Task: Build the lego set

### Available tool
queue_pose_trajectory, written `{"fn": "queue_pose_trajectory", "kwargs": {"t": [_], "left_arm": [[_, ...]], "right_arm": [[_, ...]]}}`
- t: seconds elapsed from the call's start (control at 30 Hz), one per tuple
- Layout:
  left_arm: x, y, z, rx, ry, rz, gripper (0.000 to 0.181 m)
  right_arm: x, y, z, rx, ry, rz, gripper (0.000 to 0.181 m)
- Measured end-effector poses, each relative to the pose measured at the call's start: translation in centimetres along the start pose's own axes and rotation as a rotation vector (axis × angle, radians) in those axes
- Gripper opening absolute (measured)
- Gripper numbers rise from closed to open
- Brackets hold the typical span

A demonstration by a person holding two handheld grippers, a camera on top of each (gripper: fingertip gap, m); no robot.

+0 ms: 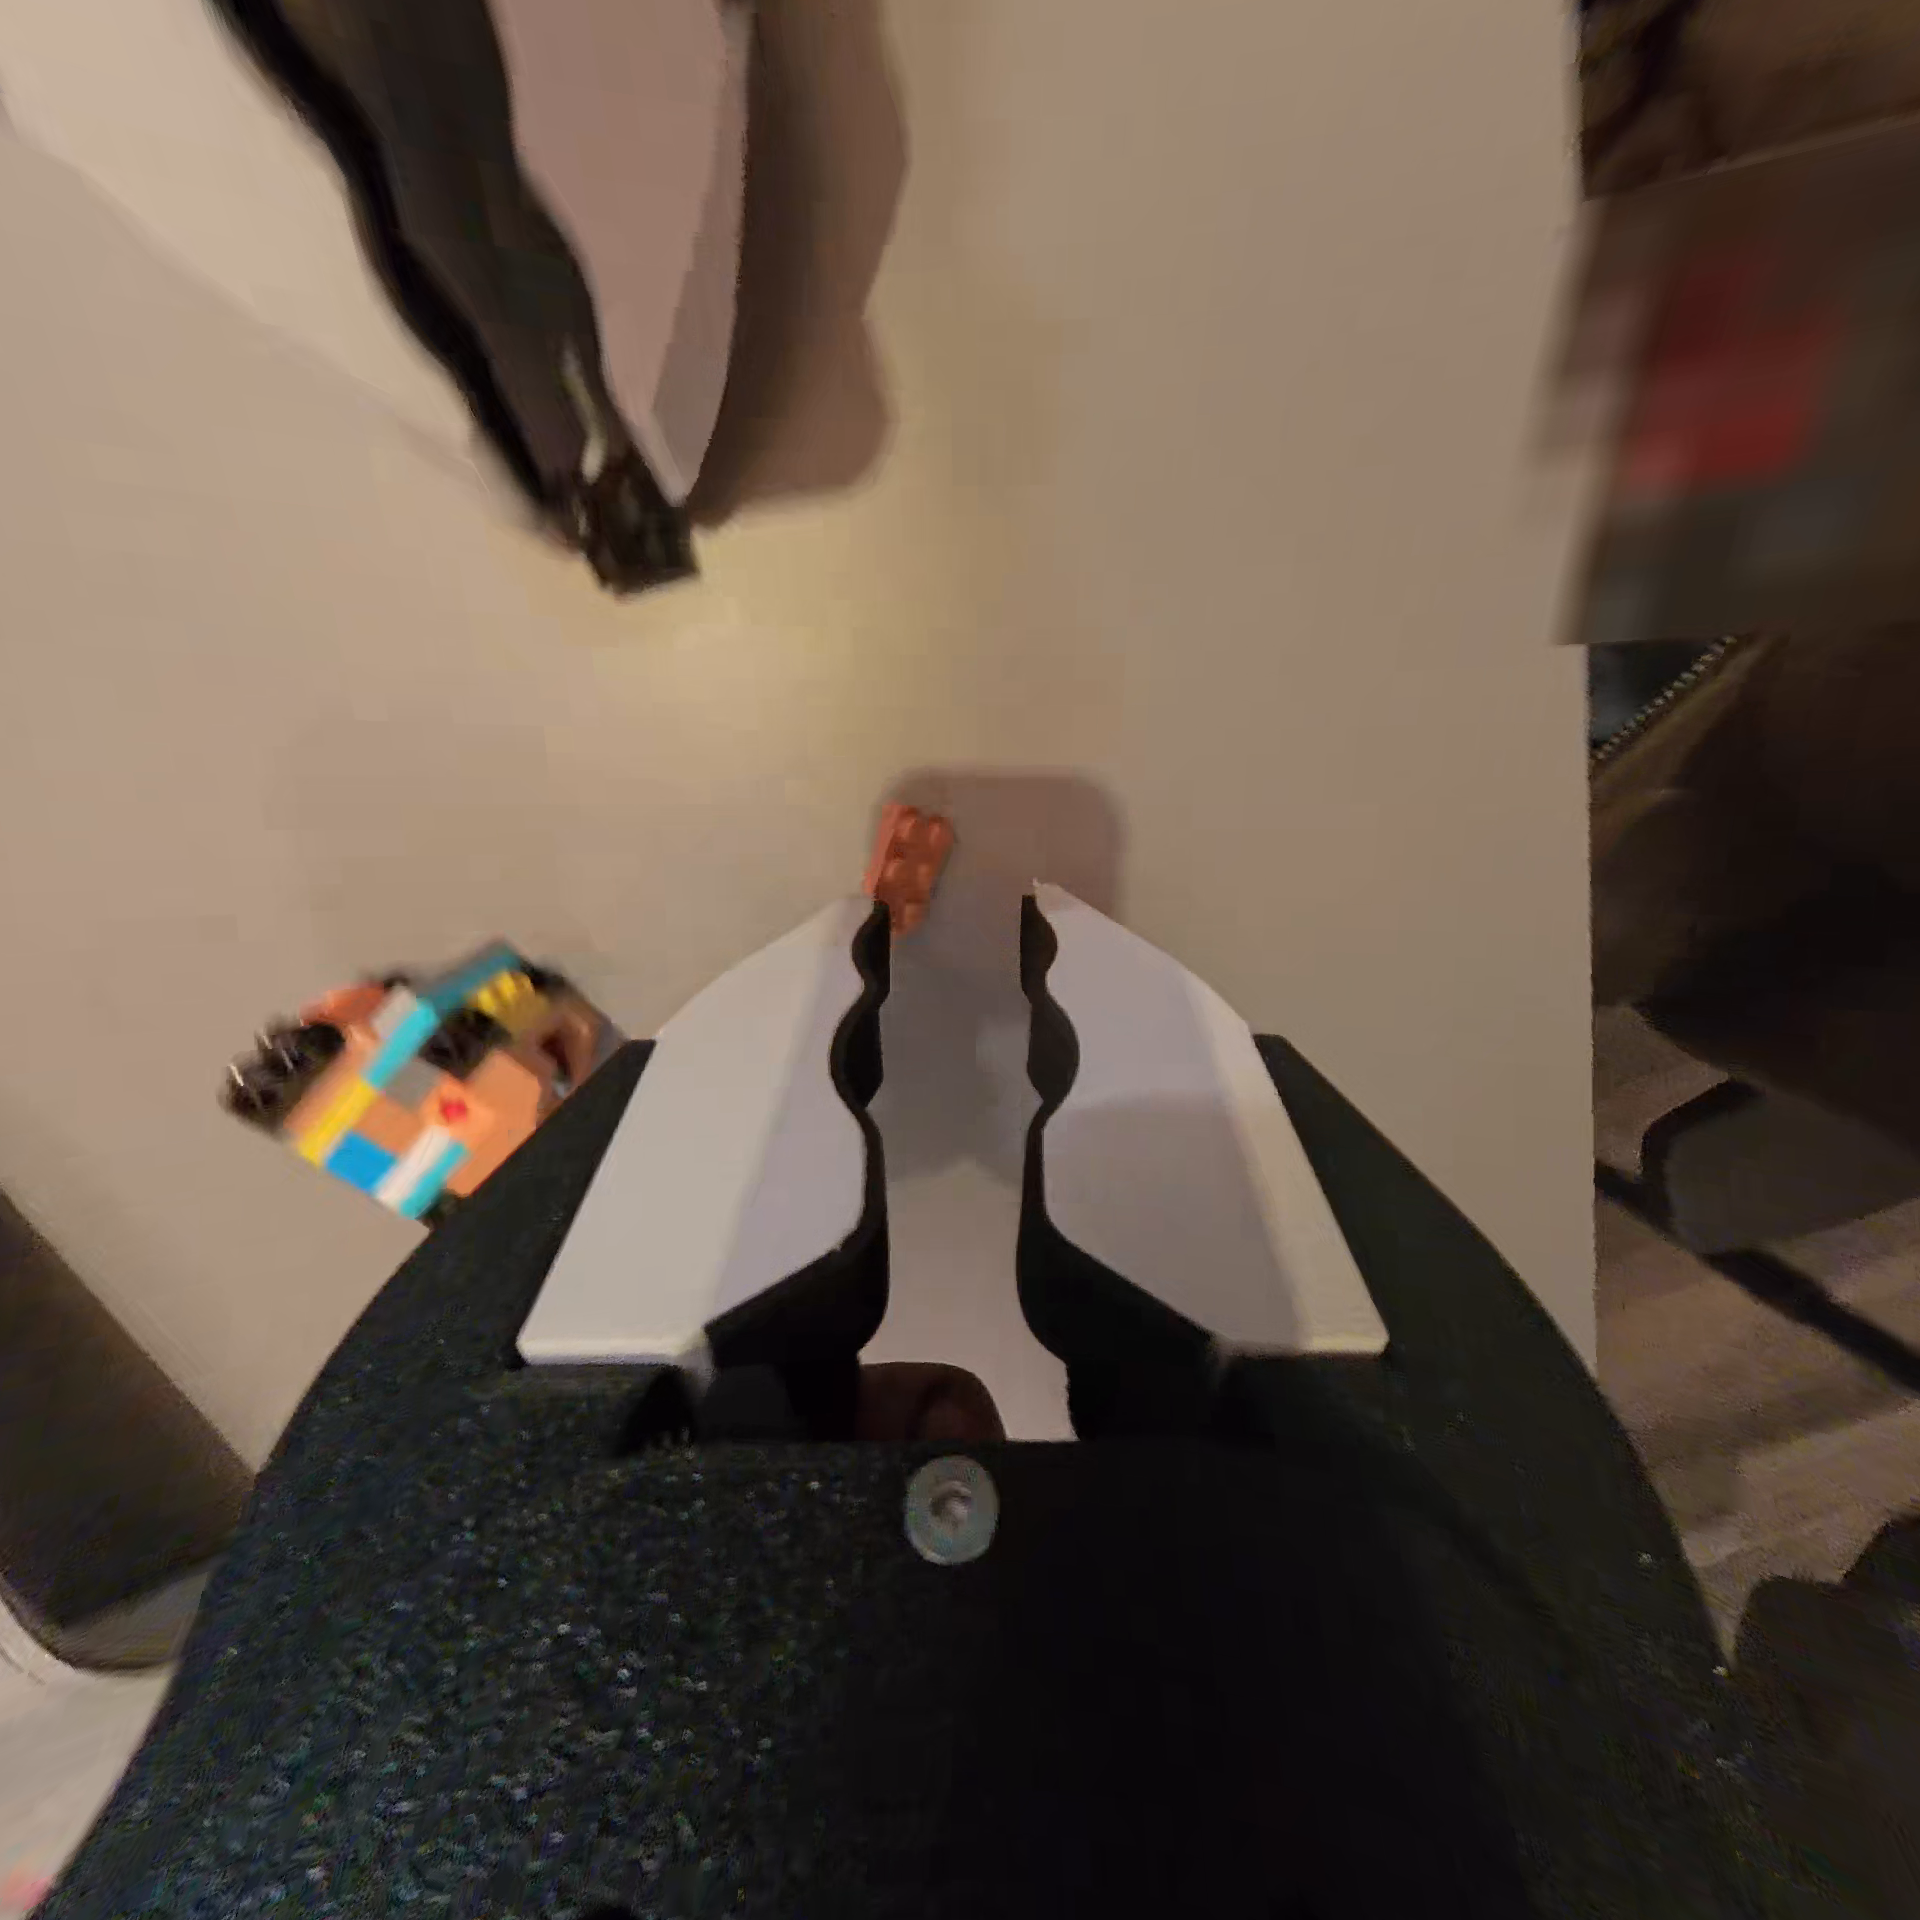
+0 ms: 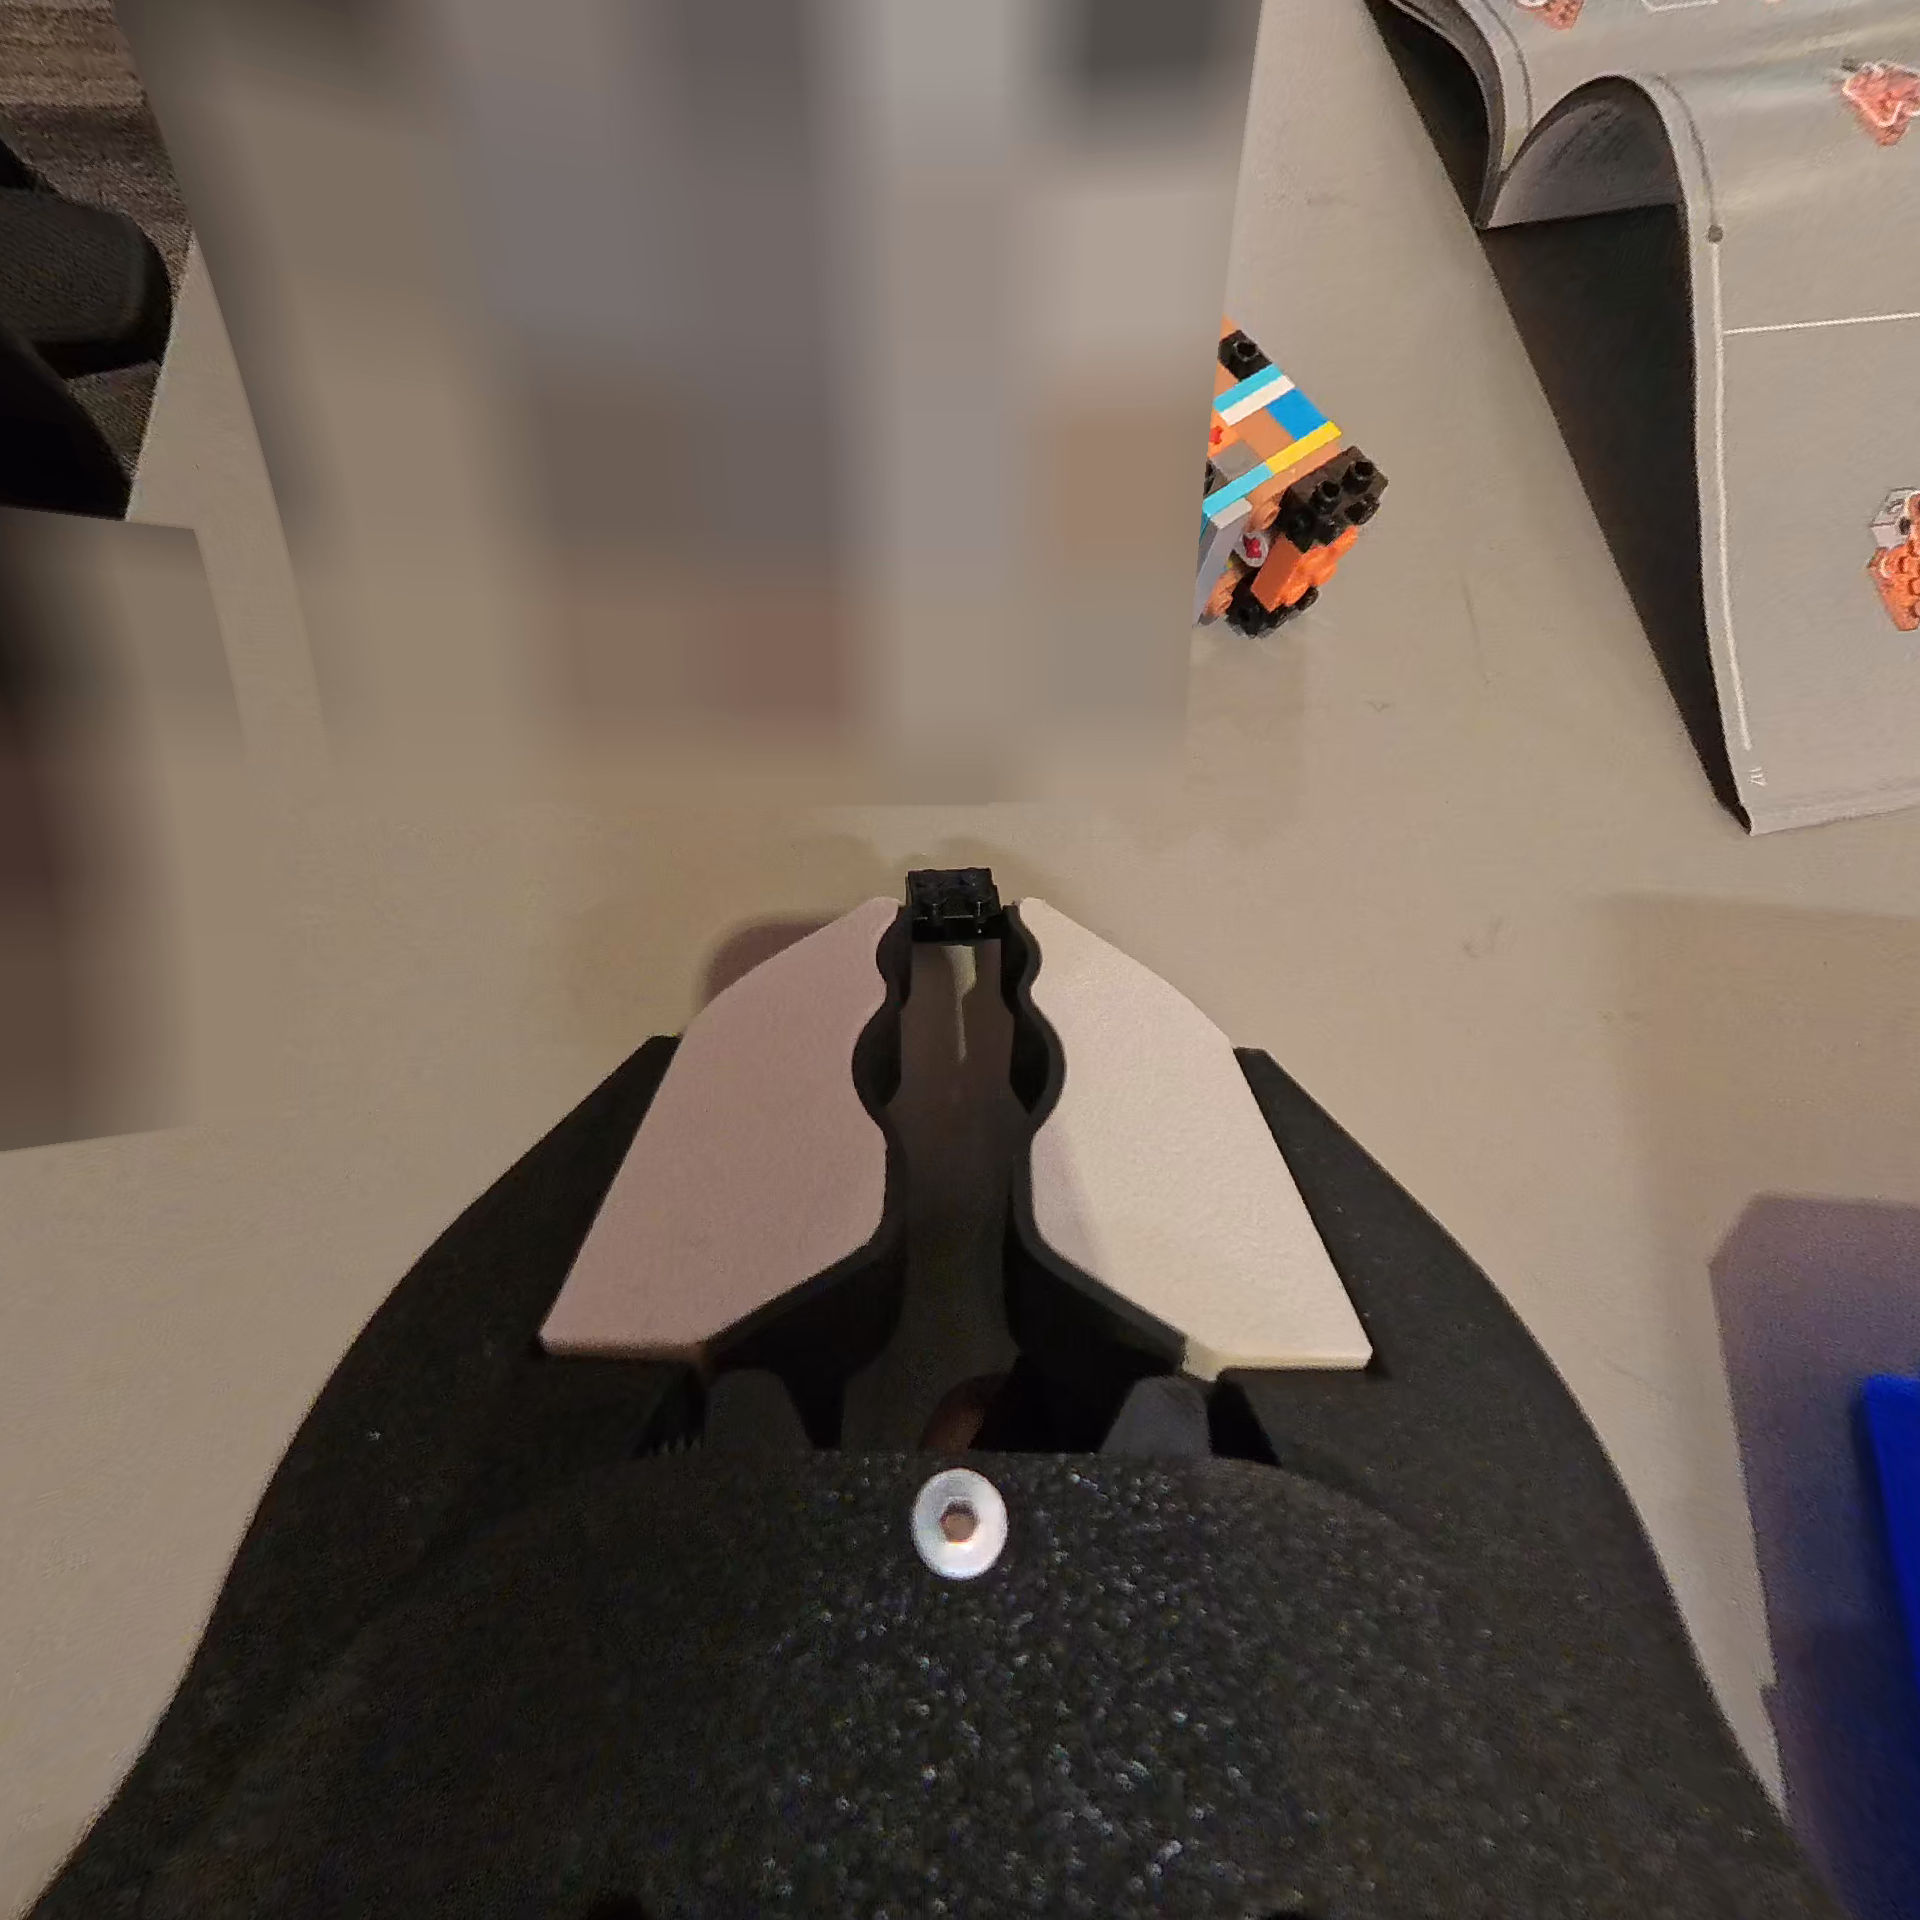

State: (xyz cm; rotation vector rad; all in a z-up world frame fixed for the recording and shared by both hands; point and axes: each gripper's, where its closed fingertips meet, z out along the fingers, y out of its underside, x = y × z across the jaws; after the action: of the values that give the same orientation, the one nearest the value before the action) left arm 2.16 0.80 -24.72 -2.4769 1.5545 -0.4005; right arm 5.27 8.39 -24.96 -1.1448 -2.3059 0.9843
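In the left wrist view my left gripper (image 1: pixel 956 909) is open over the pale table (image 1: pixel 1299 520). A small orange brick (image 1: pixel 914 868) lies just past its left fingertip, outside the gap. The multicoloured partial build (image 1: pixel 416 1081) sits to its left. My right gripper shows far off at the upper left, blurred, with a black brick (image 1: pixel 636 532) at its tip. In the right wrist view my right gripper (image 2: pixel 953 923) is shut on that small black brick (image 2: pixel 951 902) above the table. The build (image 2: pixel 1288 488) stands to the upper right, partly cut off by a blurred patch.
An open instruction booklet (image 2: pixel 1714 364) lies at the table's far right, blurred in the left wrist view (image 1: pixel 1725 395). A blue object (image 2: pixel 1891 1558) shows at the right edge. The table's edge (image 1: pixel 1584 935) runs down the right, with the floor beyond it. Across from one pair of fingers to the other is roughly 9 cm.
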Motion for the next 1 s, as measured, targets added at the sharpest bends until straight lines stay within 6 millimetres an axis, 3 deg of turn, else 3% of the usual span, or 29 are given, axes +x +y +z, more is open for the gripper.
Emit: {"fn": "queue_pose_trajectory", "kwargs": {"t": [0.23,0.5,0.6,0.67,0.73,0.87,1.0], "left_arm": [[-0.8,1.0,-0.4,0.265,-0.03,-0.423,0.028],[0.9,-1.1,-2.2,0.634,0.137,-0.533,0.036],[-0.3,0.3,-1.5,0.61,0.096,-0.645,0.035],[-1.1,1.9,-0.6,0.51,-0.034,-0.604,0.036],[-1.2,1.3,-0.7,0.503,-0.112,-0.488,0.037],[-1.0,1.0,0.2,0.339,-0.283,-0.097,0.039],[-0.8,0.5,0.9,0.314,-0.257,0.063,0.04]], "right_arm": [[-0.2,0.2,0.3,-0.015,-0.006,-0.007,0.016],[-0.3,0.3,0.4,-0.023,-0.003,-0.015,0.016],[-0.3,0.4,0.4,-0.024,-0.004,-0.017,0.016],[-0.3,0.4,0.4,-0.025,-0.004,-0.019,0.016],[-0.4,0.4,0.5,-0.026,-0.005,-0.021,0.016],[-0.4,0.4,0.5,-0.025,-0.006,-0.023,0.016],[-0.4,0.3,0.4,-0.021,-0.007,-0.028,0.015]]}}
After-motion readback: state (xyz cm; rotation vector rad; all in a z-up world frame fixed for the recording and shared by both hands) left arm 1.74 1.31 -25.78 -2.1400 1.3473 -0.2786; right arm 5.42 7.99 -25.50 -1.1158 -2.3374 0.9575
